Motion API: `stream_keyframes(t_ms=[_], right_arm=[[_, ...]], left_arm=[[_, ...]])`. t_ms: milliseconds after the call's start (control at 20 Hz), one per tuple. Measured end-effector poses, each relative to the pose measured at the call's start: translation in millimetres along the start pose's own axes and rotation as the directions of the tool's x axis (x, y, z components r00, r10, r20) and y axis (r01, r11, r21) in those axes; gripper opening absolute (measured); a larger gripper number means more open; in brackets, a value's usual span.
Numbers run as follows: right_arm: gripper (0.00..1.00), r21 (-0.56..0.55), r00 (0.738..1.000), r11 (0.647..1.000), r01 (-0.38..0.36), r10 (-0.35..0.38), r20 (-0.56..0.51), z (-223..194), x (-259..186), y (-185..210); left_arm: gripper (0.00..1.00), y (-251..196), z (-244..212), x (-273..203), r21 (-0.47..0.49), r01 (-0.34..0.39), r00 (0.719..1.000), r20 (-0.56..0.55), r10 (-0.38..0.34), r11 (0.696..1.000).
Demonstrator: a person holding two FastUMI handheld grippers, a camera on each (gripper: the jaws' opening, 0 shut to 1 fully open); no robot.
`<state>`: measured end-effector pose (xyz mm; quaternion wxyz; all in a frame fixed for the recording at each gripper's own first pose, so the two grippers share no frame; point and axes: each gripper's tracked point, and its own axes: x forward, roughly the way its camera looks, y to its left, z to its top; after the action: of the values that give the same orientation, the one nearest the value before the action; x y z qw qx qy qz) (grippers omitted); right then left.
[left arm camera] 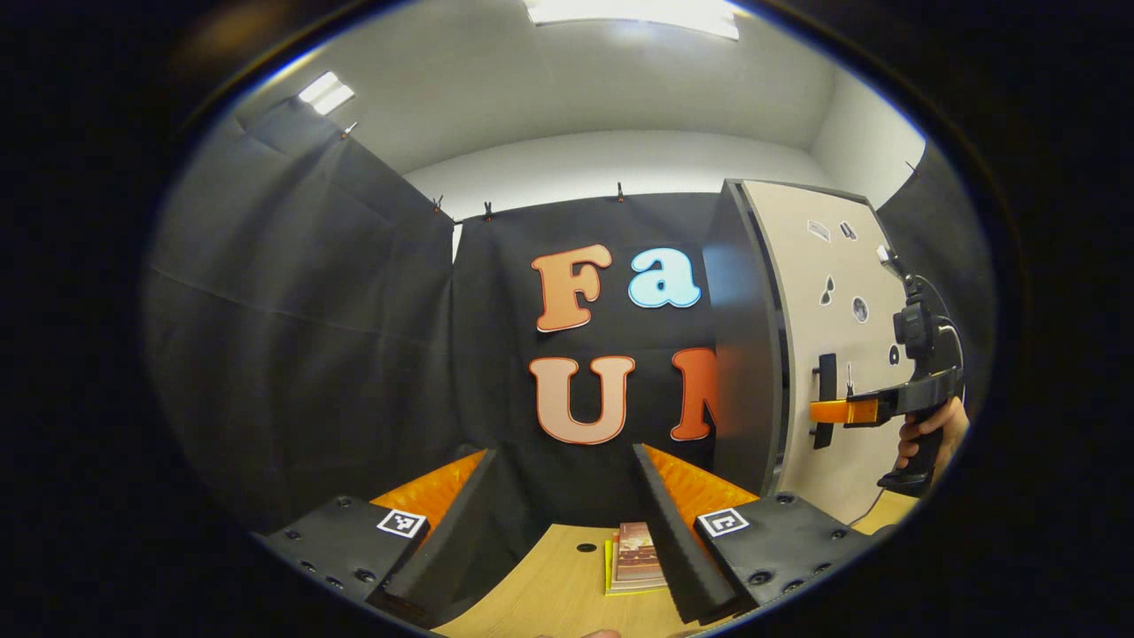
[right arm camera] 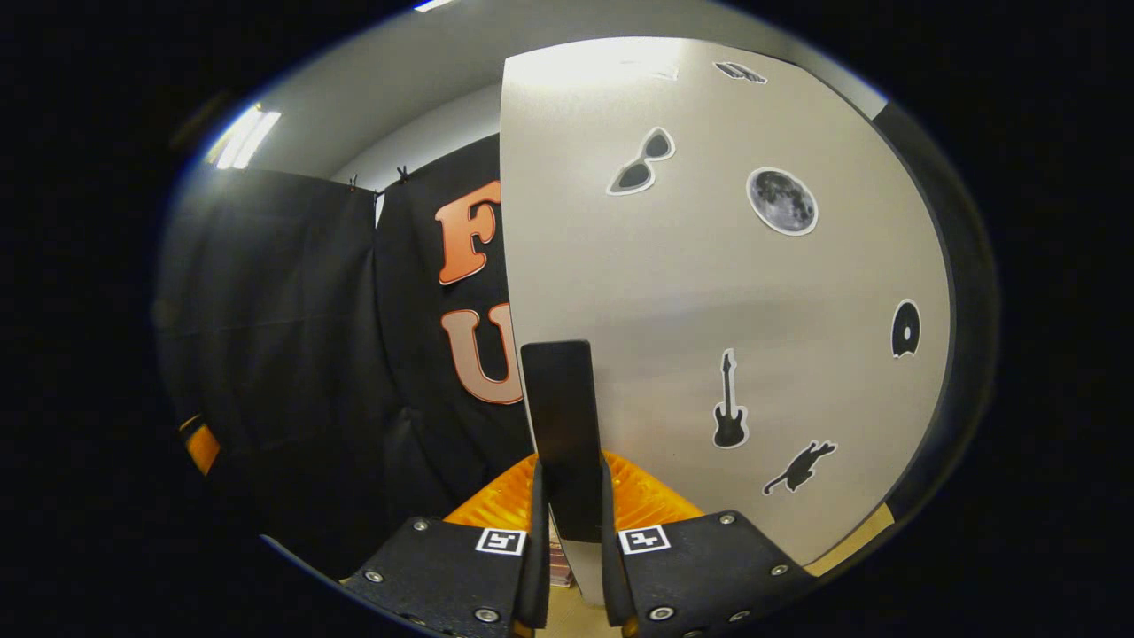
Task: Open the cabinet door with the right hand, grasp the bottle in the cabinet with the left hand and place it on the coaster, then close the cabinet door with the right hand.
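Right gripper (right arm camera: 569, 532) fingers clamp the door handle (right arm camera: 562, 425); left gripper (left arm camera: 563, 532) hovers, fingers wide apart.

The left gripper view faces the booth wall from farther back; the right gripper view sits close against the cabinet door (right arm camera: 709, 292). Both share that door.

In the left gripper view the cabinet (left arm camera: 753, 354) stands at the right of the frame on the surface (left arm camera: 567, 576), its door (left arm camera: 833, 337) facing right of centre with the handle (left arm camera: 826, 399) low on the door's left edge. The right gripper (left arm camera: 824, 411) reaches in from the far right, its fingers at that handle. A coaster (left arm camera: 633, 558) lies on the surface at bottom centre, between the left gripper's (left arm camera: 567, 532) fingers and left of the cabinet.
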<state>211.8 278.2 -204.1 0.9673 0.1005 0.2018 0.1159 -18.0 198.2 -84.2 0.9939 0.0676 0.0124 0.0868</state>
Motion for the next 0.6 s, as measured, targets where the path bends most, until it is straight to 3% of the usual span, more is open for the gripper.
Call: stream_keyframes(t_ms=[150, 200, 500, 600], right_arm=[[0.24, -0.001, 0.999, 0.999, -0.046, 0.046, 0.027, -0.6, -4.9, -2.5], [0.24, 0.002, 0.996, 0.997, -0.071, 0.071, 0.046, -0.1, -7.6, -3.0], [0.24, -0.033, 0.984, 0.988, -0.154, 0.156, 0.09, 0.5, -23.5, -8.5], [0.24, -0.035, 0.977, 0.983, -0.179, 0.182, 0.112, 0.4, -28.9, -10.5]], left_arm=[[0.96, -6.7, -4.6, 5.7, -0.013, 0.036, 0.999, -0.024, -0.037, 0.999], [0.92, -13.4, -8.4, 10.7, -0.018, 0.049, 0.998, -0.031, -0.05, 0.999], [0.92, -65.7, -25.3, 8.1, -0.034, 0.114, 0.991, -0.07, -0.117, 0.993], [0.96, -78.8, -26.0, 7.5, -0.029, 0.123, 0.99, -0.065, -0.125, 0.992]])
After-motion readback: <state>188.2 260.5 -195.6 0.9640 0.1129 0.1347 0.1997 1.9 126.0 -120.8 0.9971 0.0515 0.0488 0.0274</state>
